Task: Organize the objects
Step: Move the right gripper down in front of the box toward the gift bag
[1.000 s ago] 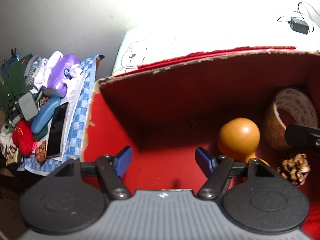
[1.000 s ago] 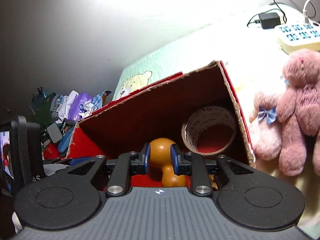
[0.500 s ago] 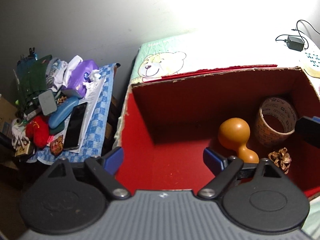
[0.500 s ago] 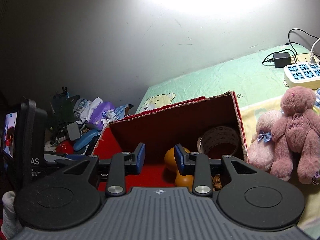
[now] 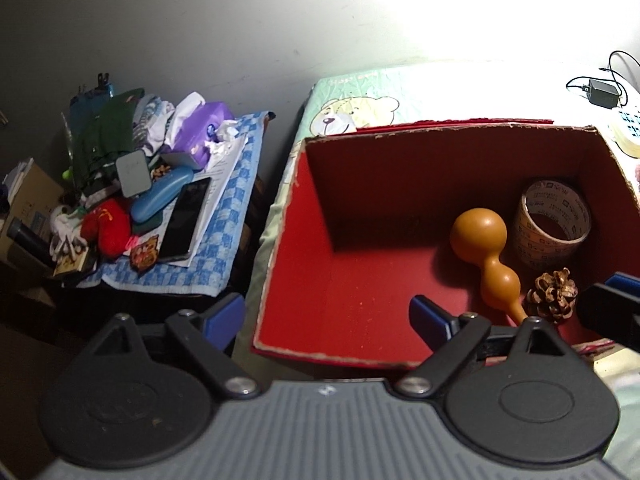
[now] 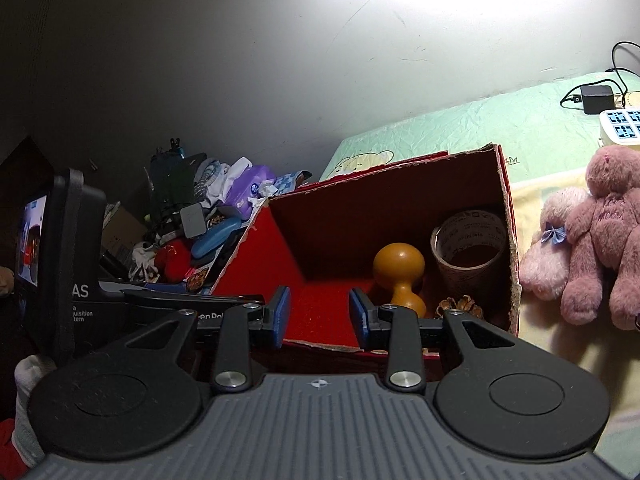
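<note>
An open red cardboard box (image 5: pixel 280 264) (image 6: pixel 248 248) stands on the bed. Inside it lie an orange gourd (image 5: pixel 482 240) (image 6: pixel 398 270), a roll of printed tape (image 5: pixel 554 224) (image 6: pixel 468 248) and a pine cone (image 5: pixel 552 296) (image 6: pixel 460 304). My left gripper (image 5: pixel 326 318) is open and empty, above the box's near left corner. My right gripper (image 6: pixel 319 316) is open and empty, just in front of the box's near wall; part of it shows in the left wrist view (image 5: pixel 612 312).
Two pink plush bears (image 6: pixel 596 236) lie on the bed right of the box. A power strip (image 6: pixel 622 128) and a charger (image 5: pixel 604 94) lie at the far right. A cluttered side table (image 5: pixel 168 200) with a phone, cases and tissues stands left of the bed.
Both grippers have pulled back and up out of the box. The right gripper let go of the gourd and opened. The gourd now lies in the box.
</note>
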`<state>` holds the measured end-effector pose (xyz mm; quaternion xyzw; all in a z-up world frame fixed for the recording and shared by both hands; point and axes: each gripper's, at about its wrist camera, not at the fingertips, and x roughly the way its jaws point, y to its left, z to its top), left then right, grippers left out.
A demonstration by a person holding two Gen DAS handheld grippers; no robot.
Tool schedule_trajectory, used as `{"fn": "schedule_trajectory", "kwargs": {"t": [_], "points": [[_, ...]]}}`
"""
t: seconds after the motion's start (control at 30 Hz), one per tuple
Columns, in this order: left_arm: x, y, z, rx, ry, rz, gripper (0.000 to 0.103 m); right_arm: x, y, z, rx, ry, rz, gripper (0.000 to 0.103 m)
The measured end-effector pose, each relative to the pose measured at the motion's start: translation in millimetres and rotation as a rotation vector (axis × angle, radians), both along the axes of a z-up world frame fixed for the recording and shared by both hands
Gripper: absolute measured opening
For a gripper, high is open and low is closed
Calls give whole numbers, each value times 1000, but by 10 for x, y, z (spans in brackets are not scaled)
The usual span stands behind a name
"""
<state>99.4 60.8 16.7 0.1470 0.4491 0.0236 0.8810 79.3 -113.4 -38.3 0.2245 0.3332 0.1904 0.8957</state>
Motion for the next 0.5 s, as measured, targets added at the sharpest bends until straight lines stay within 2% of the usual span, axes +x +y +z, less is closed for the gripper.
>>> {"fn": "schedule_trajectory", "kwargs": {"t": [0.23,0.5], "points": [[-180,-98,41,16,-11,27,91,-100,-77,-31,7,29,51,35],[-330,-204,-16,30,-6,55,92,-161,-144,-218,17,117,96,36]]}}
